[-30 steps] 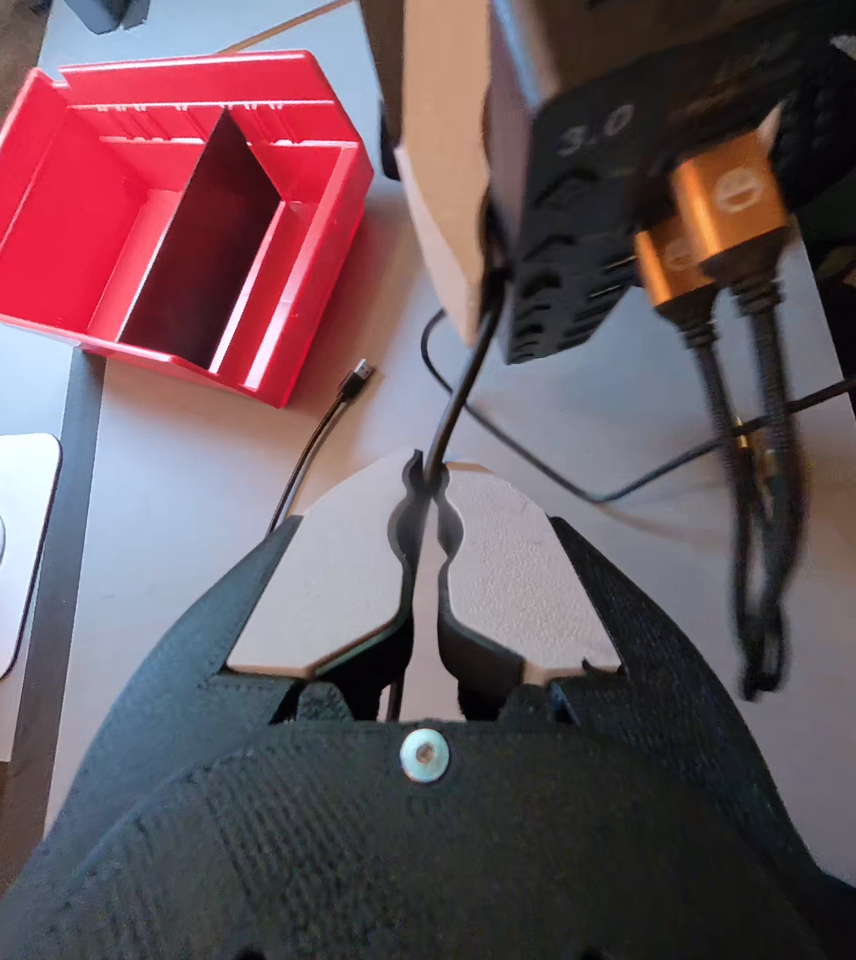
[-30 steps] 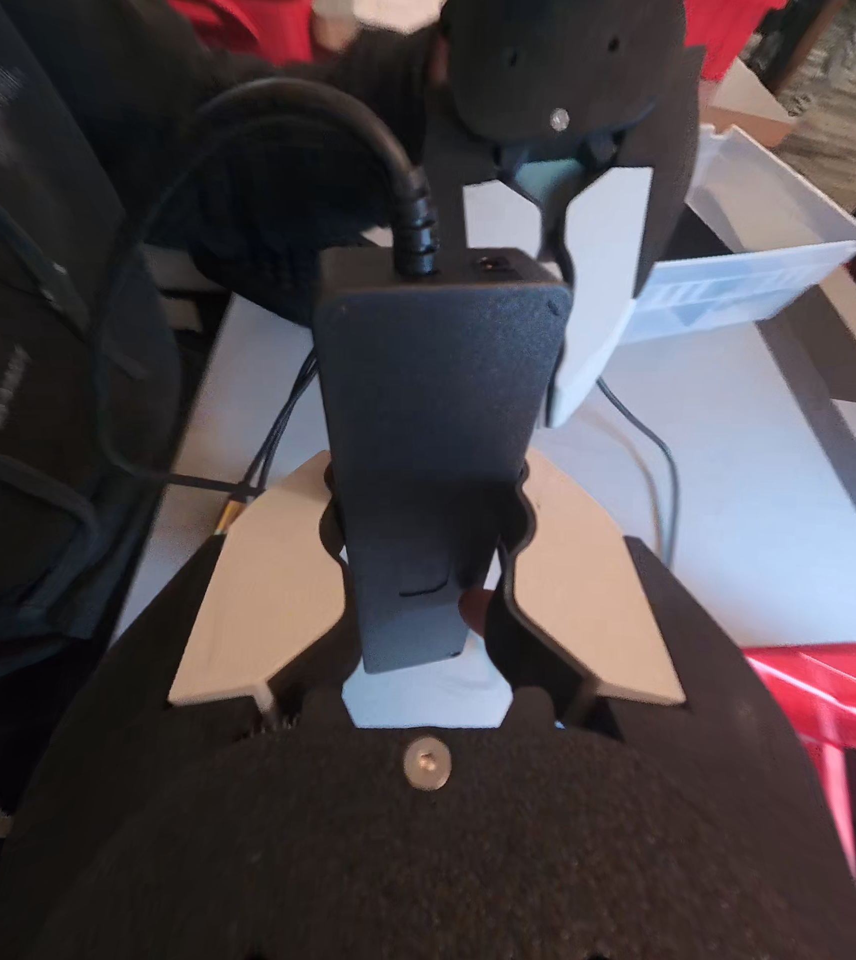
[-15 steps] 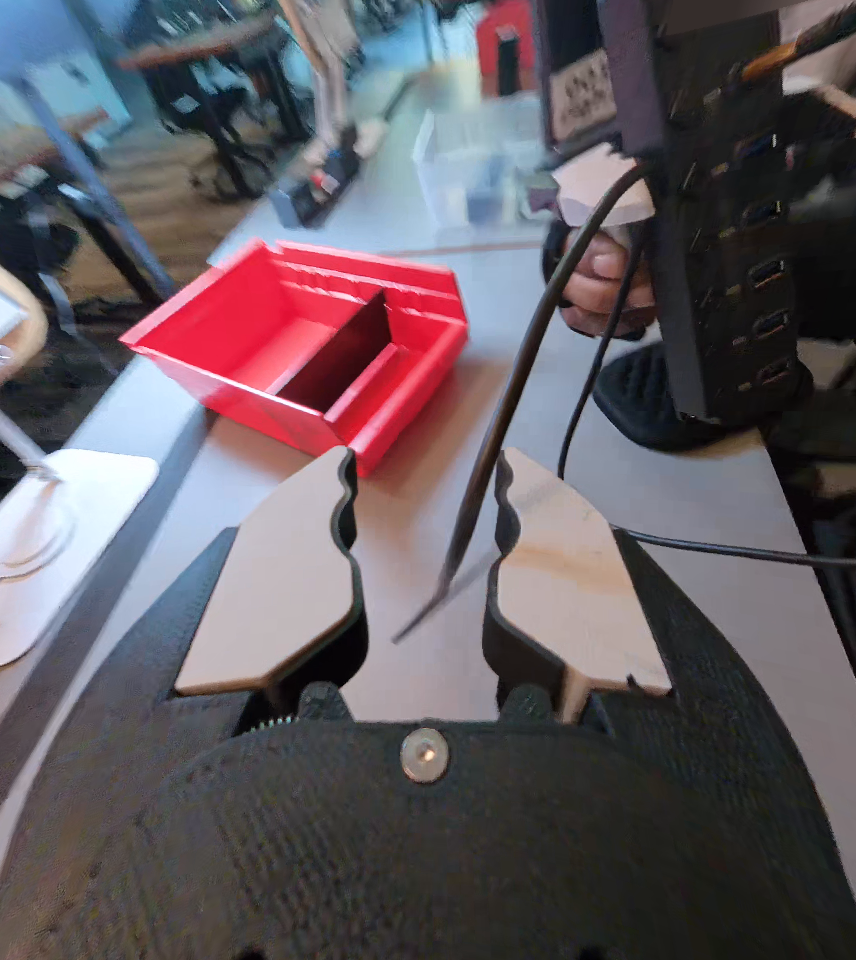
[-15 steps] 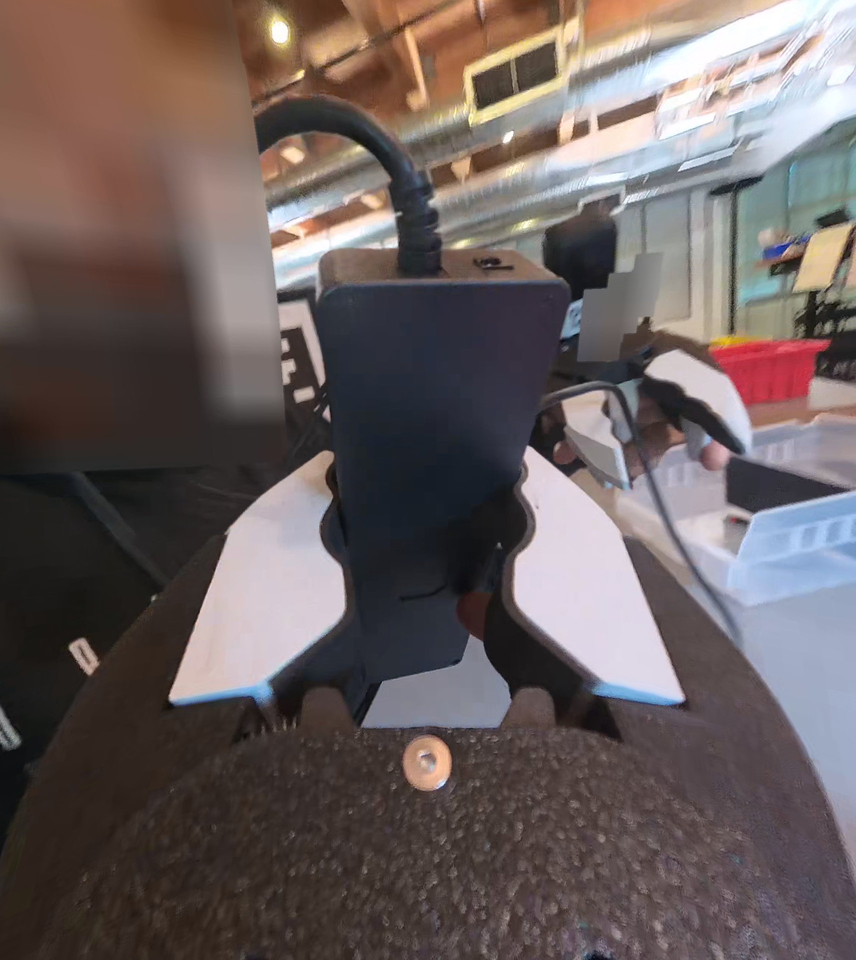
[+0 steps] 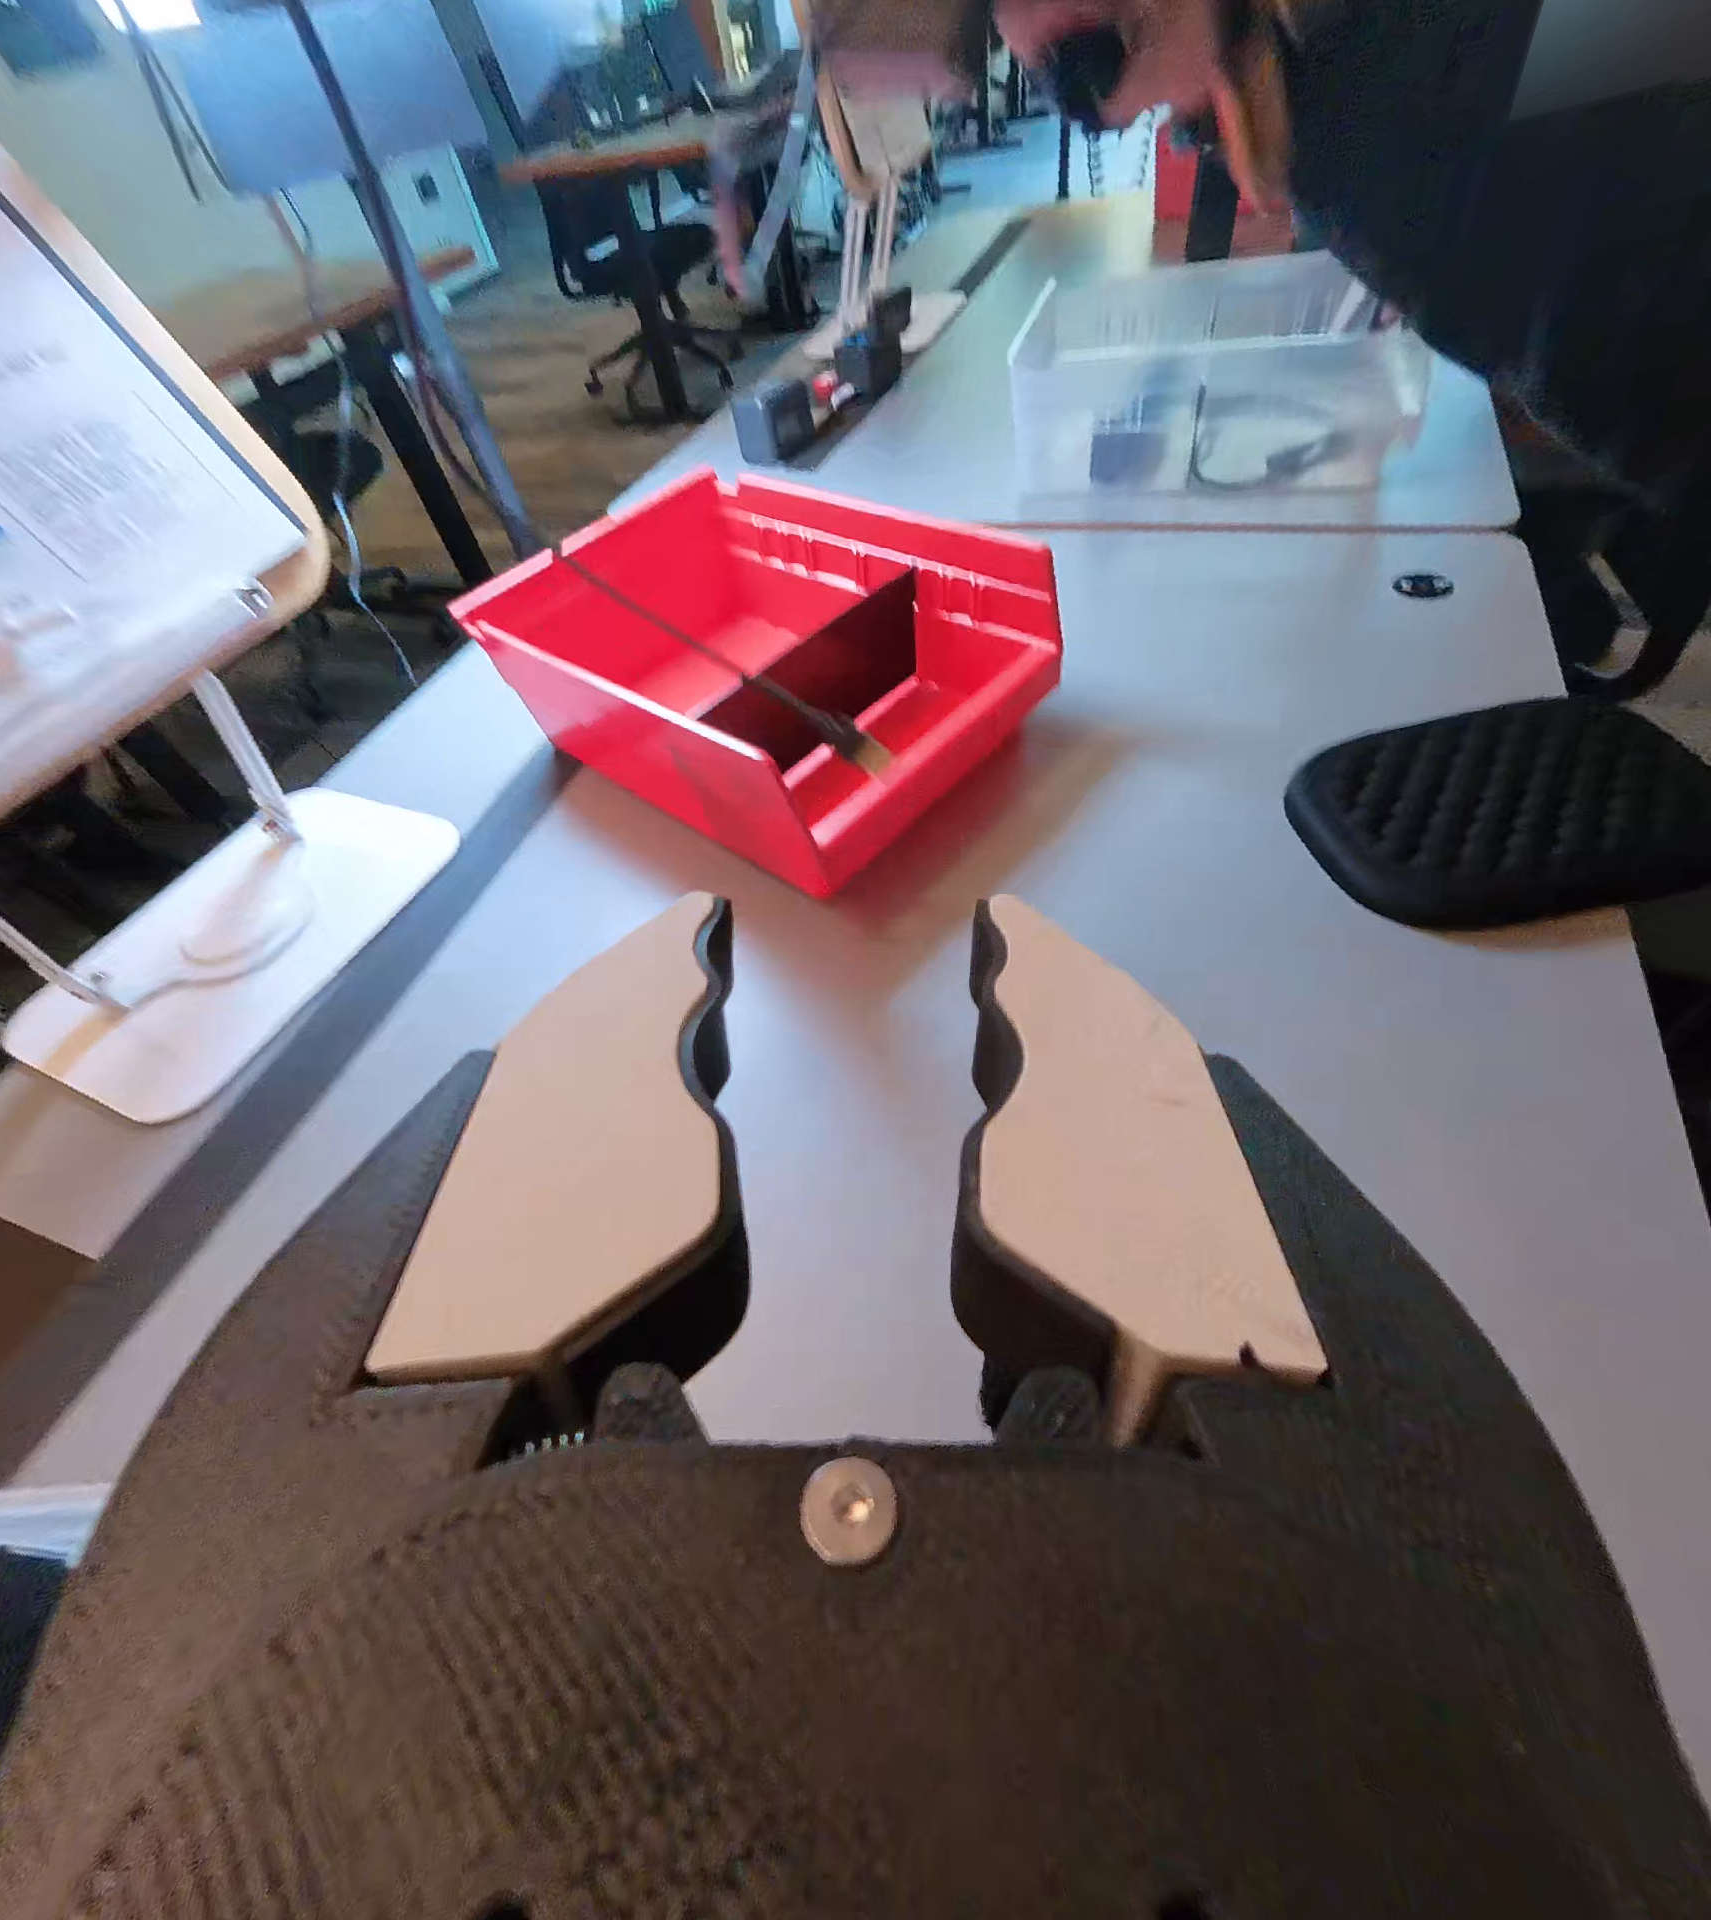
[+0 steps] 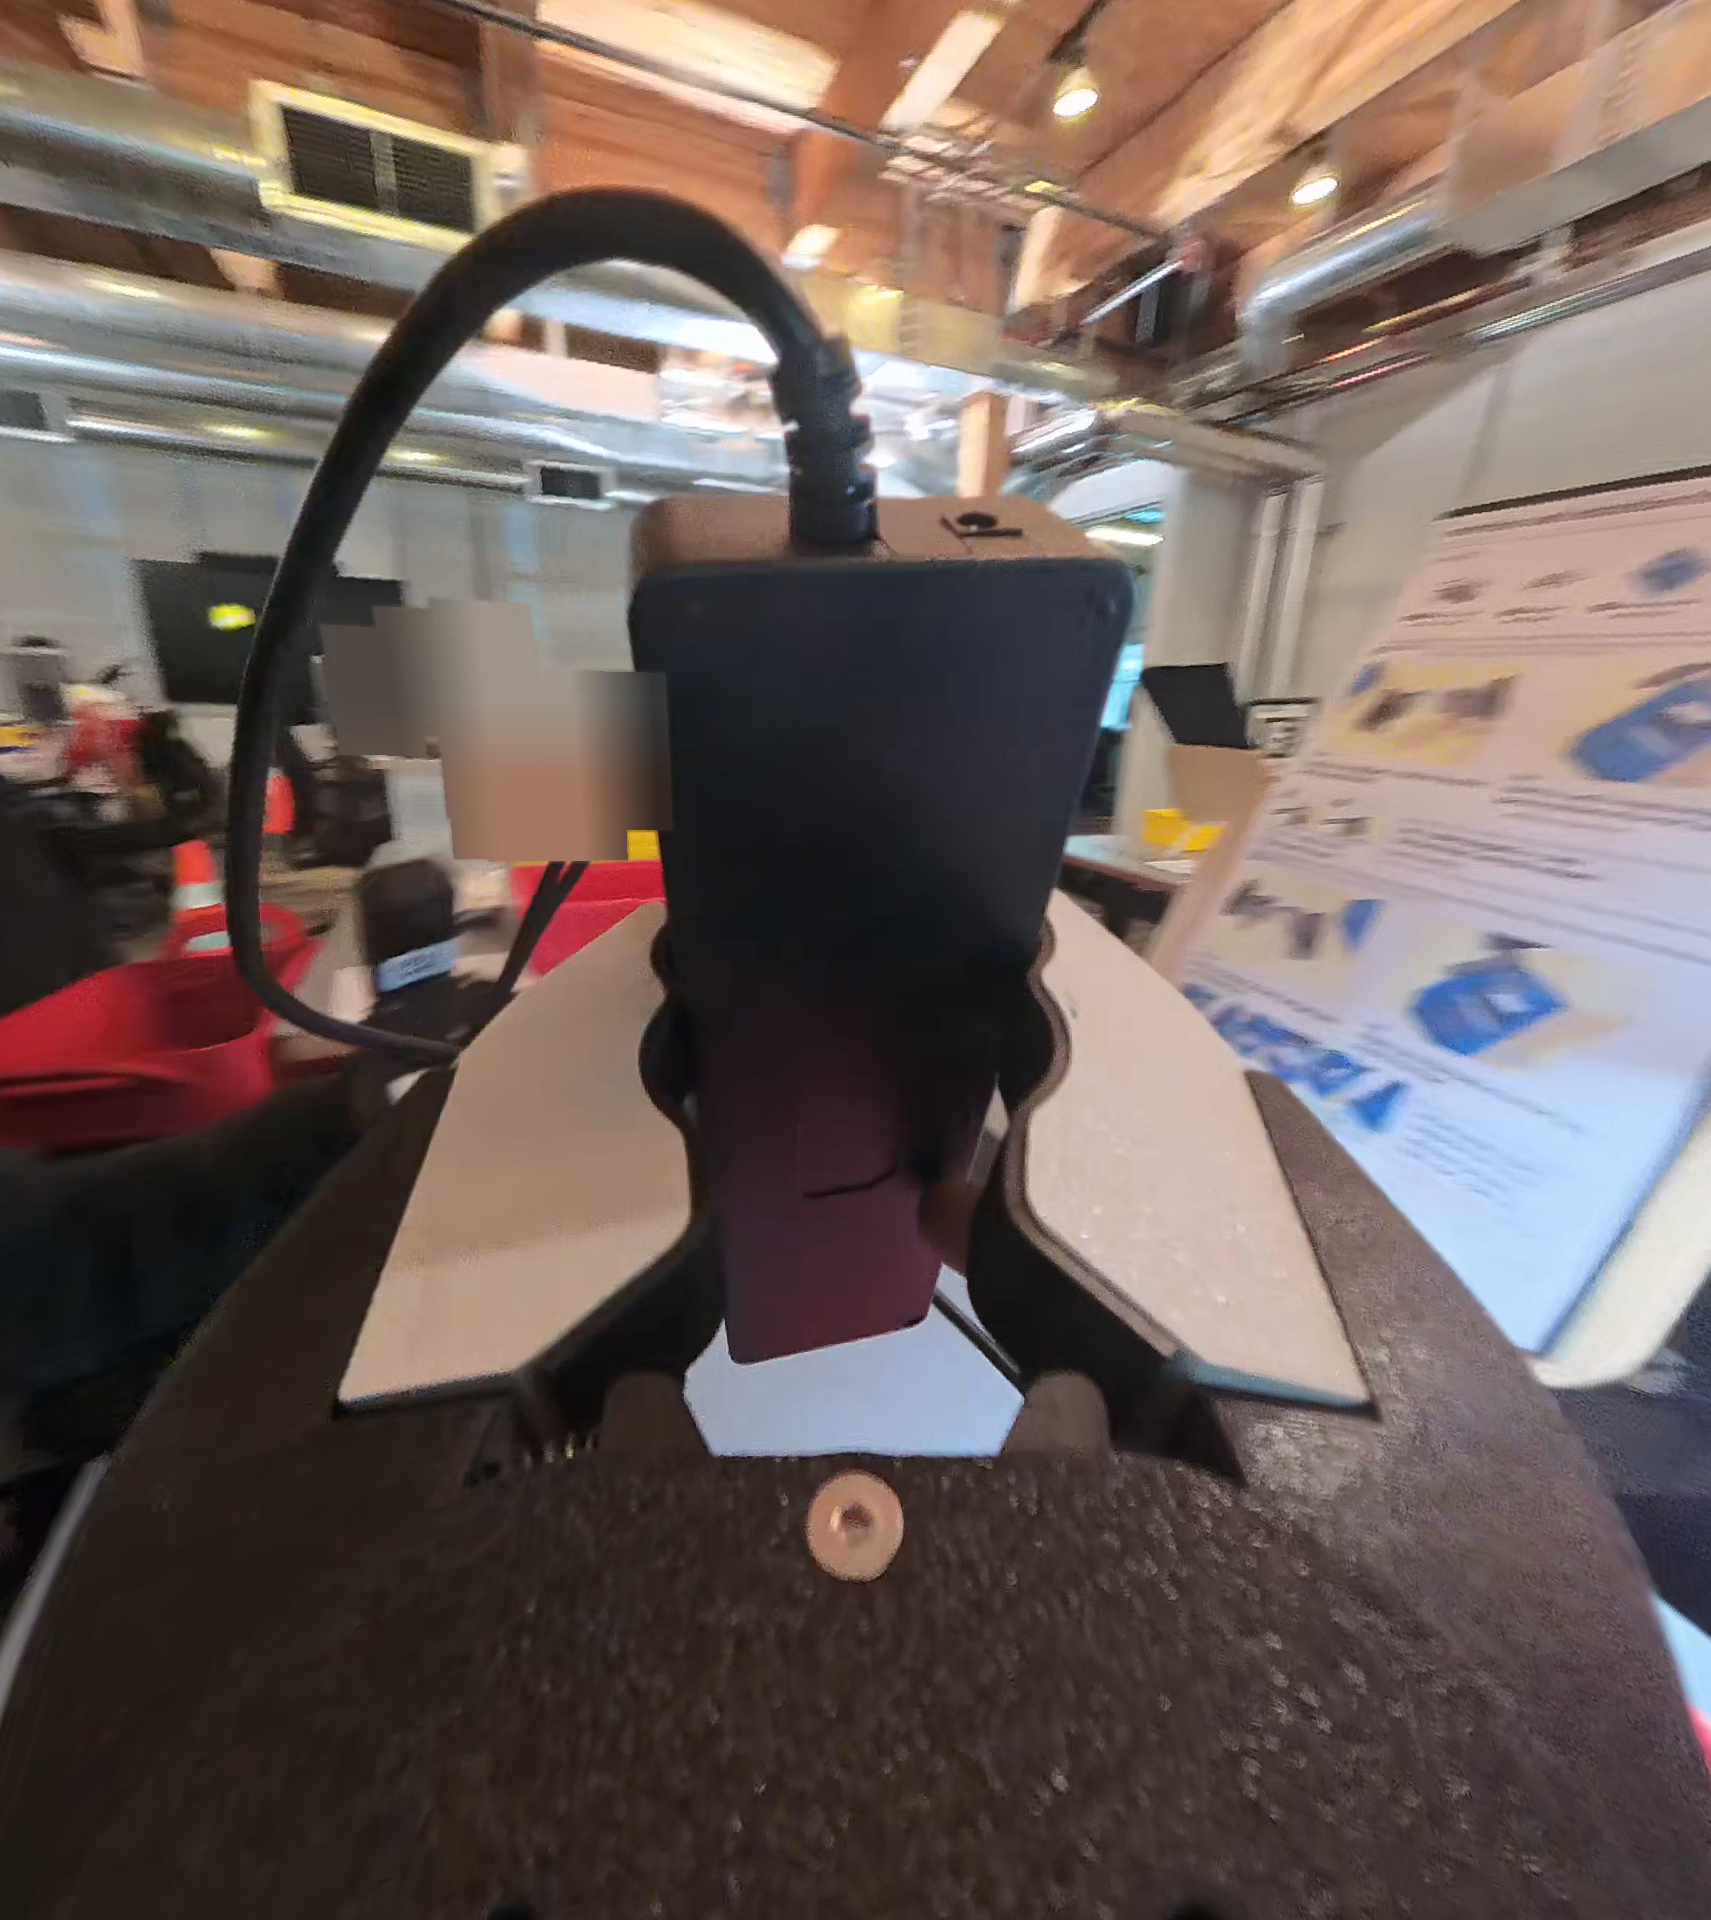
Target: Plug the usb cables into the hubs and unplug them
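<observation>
A grey table (image 5: 1194, 1091) fills the middle of the left wrist view, running from the bottom edge up toward the blurred room at the top. Across the bottom half of that frame sits the left gripper (image 5: 846, 997), its two pale fingers spread apart with bare table showing between them and nothing held. In the right wrist view the right gripper (image 6: 851, 997) takes up the lower half in the same way, but its fingers are clamped on a black hub (image 6: 872, 790), which stands upright in the centre of the frame with its lower end down between them. At the left edge of the left wrist view a white sign (image 5: 51, 499) leans on a pale stand, and a similar printed board (image 6: 1516, 883) fills the right side of the right wrist view. A red bin (image 5: 768, 675) with a dark divider sits on the table just above the centre of the left wrist view, well ahead of the open fingers. A clear plastic tray (image 5: 1215, 374) lies farther back at the upper right, and a black textured pad (image 5: 1516, 810) rests at the right edge. A black cable (image 6: 394, 582) rises from the hub's top, arches left and drops toward the lower left. A thin cable (image 5: 716, 665) crosses the red bin, its plug end hanging over the near compartment.
</observation>
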